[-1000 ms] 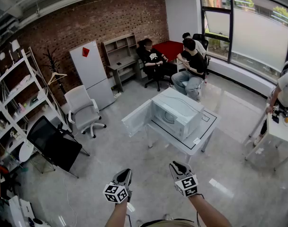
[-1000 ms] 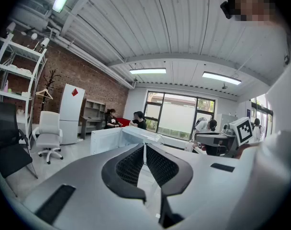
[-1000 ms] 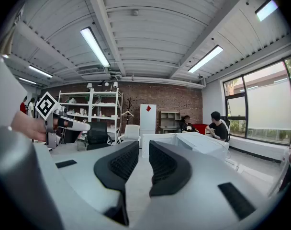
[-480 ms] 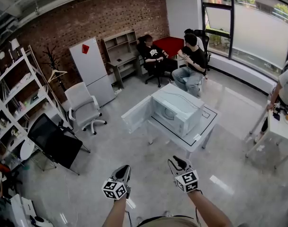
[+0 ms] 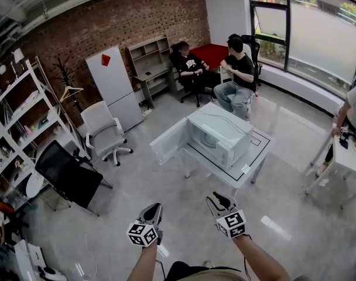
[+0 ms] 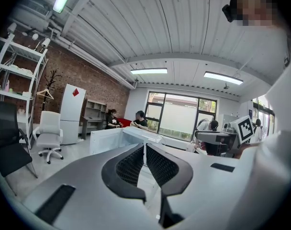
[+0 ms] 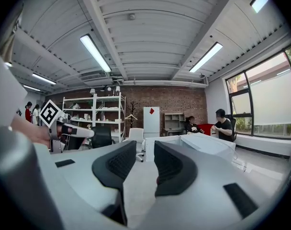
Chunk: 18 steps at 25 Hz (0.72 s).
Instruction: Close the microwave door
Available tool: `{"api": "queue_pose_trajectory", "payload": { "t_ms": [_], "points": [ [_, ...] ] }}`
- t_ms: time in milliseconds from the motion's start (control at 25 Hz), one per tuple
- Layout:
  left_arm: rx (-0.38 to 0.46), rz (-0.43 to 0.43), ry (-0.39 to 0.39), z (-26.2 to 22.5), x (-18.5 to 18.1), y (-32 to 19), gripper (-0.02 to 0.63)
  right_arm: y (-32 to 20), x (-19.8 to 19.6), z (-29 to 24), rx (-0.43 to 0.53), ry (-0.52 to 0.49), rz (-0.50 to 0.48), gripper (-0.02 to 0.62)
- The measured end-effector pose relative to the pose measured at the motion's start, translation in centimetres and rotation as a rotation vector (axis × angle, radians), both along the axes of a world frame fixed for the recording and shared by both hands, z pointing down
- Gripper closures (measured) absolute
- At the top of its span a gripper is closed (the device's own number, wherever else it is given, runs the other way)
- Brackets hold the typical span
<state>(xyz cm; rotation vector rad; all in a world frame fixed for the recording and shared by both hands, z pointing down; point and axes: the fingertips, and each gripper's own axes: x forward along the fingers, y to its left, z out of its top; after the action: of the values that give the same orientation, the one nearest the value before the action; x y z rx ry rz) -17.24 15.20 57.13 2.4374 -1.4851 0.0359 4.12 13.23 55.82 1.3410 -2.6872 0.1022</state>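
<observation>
The left gripper [image 5: 154, 207] hangs near, over the floor [image 5: 187, 242], its jaws pressed together on nothing. The forearm [image 5: 144, 263] behind it is cut off by the near edge. Far off, mid-room, the microwave [image 5: 220, 134] sits on a white table [image 5: 249, 166]. Its door [image 5: 168, 144] stands swung open to the left, and the cavity is hard to make out. To the right, the right gripper [image 5: 216, 198] holds its jaws apart and empty.

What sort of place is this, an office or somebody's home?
Probably a loft-style office or workshop: a red brick wall, a white swivel office chair and a white metal shelving rack, with people seated by tall windows.
</observation>
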Motion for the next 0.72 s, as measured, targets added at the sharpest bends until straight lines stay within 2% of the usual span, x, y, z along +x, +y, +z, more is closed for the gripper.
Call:
{"api": "queue_pose_trajectory", "payload": {
  "t_ms": [320, 720],
  "points": [
    [-0.003, -0.004, 0.022, 0.8, -1.5, -2.6, 0.601, -2.7, -1.8, 0.2, -0.014, -0.011, 0.008, 0.491],
    [-0.039, 0.032, 0.030, 2.9, -5.3, -12.0, 0.598, -10.3, -5.3, -0.1, -0.015, 0.010, 0.033, 0.491]
  ]
}}
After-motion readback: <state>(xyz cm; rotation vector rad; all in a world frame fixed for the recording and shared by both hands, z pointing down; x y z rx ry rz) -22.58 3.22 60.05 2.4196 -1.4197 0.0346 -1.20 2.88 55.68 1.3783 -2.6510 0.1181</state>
